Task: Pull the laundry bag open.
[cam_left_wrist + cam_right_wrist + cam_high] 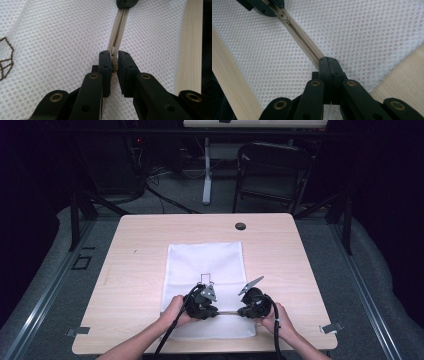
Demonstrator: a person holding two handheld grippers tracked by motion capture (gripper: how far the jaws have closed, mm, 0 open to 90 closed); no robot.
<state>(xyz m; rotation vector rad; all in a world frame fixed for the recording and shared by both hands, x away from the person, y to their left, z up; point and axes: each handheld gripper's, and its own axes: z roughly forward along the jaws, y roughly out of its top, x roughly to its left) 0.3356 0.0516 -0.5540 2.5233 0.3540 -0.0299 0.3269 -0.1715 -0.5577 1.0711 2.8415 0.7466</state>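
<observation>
A white mesh bag point(205, 265) lies flat on the wooden table point(140, 235). Its beige zipper point(228, 312) runs along the near edge between my two grippers. My left gripper point(114, 57) is shut on the zipper slider point(114, 67), and the closed zipper point(120, 27) stretches away from it toward the right gripper point(126, 3). My right gripper point(329, 62) is shut on the zipper tape near the bag's corner. From there the zipper point(299, 35) runs up to the slider point(284, 17) in the left gripper point(265, 6). In the high view the left gripper point(212, 310) and the right gripper point(243, 310) face each other.
A small brown stitched outline point(5, 60) marks the bag's mesh. A round black grommet point(240, 226) sits at the table's far edge. Metal clips point(331, 327) sit at the front corners. A dark chair point(272, 170) stands beyond the table. The table's front edge point(234, 90) lies close behind the grippers.
</observation>
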